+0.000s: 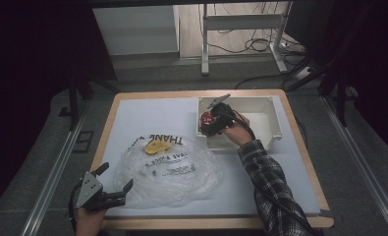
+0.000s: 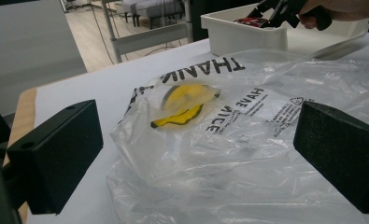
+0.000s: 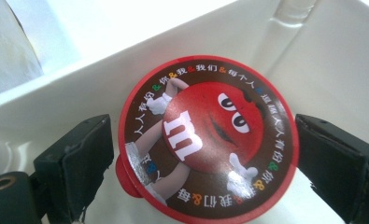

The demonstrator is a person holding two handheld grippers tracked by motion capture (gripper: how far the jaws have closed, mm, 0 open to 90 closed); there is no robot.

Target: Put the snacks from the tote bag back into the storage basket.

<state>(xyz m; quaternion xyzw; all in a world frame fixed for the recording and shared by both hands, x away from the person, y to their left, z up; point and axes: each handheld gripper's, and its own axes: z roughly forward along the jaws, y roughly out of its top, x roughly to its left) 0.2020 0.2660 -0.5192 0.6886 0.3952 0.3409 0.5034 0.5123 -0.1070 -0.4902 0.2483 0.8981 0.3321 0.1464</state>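
We see the red candy tub [image 3: 208, 140] lying in the white bin [image 3: 313, 60], between the spread fingers [image 3: 79, 161] of the right gripper [image 1: 212, 119], untouched; the left gripper [image 1: 114, 183] gapes beside the plastic bag [image 1: 169, 169]

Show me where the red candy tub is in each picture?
High view: the red candy tub sits in the white bin's near left corner, under the right gripper.
Left gripper view: a red sliver at the top, peeking over the bin's rim, behind the plastic bag.
Right gripper view: centre, its lid between the open jaws.
Shared landmark: the white bin.
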